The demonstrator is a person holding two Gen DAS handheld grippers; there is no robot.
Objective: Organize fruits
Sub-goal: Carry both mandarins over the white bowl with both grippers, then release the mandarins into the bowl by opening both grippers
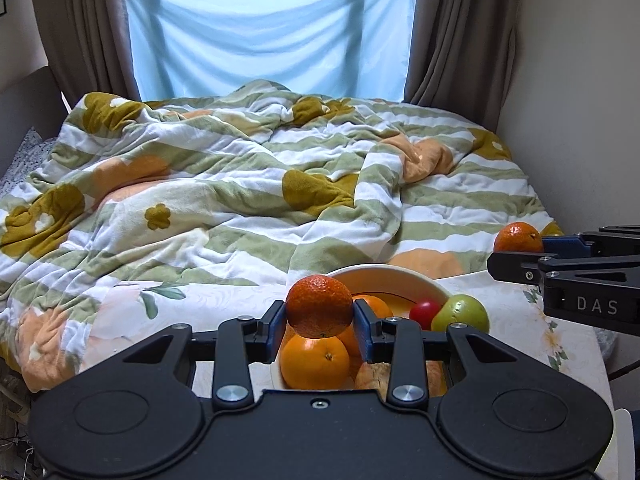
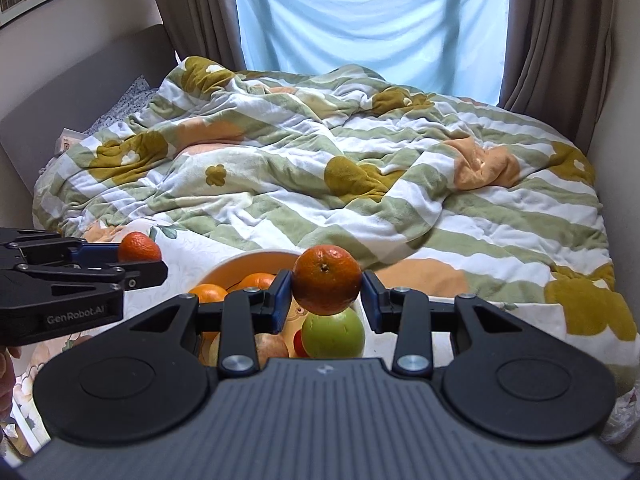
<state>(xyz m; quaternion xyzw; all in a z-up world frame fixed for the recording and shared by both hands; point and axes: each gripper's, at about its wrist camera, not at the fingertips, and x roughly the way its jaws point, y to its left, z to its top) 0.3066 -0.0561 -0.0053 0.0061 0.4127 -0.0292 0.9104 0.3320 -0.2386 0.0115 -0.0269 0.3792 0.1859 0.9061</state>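
My left gripper (image 1: pixel 320 322) is shut on a dark orange mandarin (image 1: pixel 319 306) and holds it above a cream bowl (image 1: pixel 400 276). The bowl holds oranges (image 1: pixel 314 362), a red fruit (image 1: pixel 424 312) and a green apple (image 1: pixel 460 314). My right gripper (image 2: pixel 326 300) is shut on a second mandarin (image 2: pixel 327 280) and holds it above the green apple (image 2: pixel 333 334) at the bowl's (image 2: pixel 240 264) right side. Each gripper shows in the other's view with its mandarin: the right one (image 1: pixel 518 237) at the right edge, the left one (image 2: pixel 138 248) at the left.
The bowl stands on a small table with a floral white cloth (image 1: pixel 192 304) against a bed. A rumpled green-striped blanket (image 1: pixel 240 184) covers the bed. Brown curtains (image 1: pixel 84 28) and a blue sheet (image 1: pixel 268 36) hang over the window behind.
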